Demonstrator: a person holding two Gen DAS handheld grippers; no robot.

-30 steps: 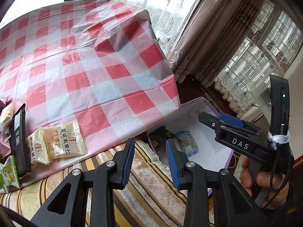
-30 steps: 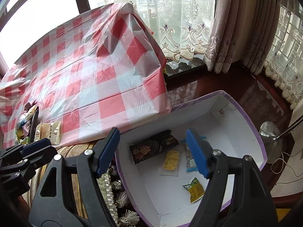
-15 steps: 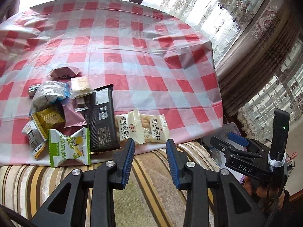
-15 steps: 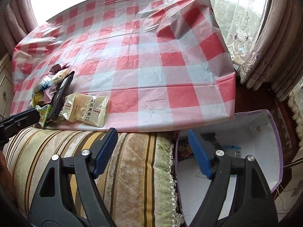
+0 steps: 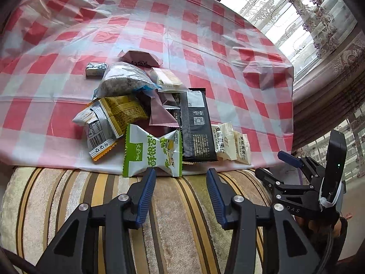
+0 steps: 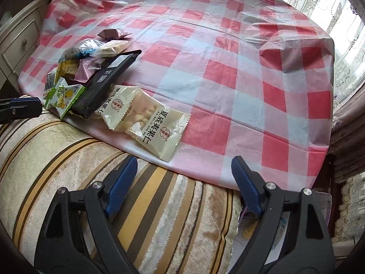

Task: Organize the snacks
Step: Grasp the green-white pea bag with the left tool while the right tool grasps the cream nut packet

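Nearest, plush striped velvet upholstery [image 5: 182, 217] lies under both tools. The left gripper [image 5: 181, 194] is opening, nothing between its ribbed blue pads; the right gripper [image 6: 184, 182] spreads wider, also empty. At twelve o'clock of the left one, a crinkly green-and-white packet [image 5: 152, 154] edges the glossy checked tablecloth [image 5: 205, 34]. Beyond, a flat black bar wrapper [image 5: 197, 125] runs lengthwise six-to-twelve, cream sachets [image 6: 148, 116] at its three o'clock.

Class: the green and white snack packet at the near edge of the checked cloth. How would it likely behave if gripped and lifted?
The green packet looks puffy and pinched mid-body, so probably light and floppy. Its glossy film may slip.
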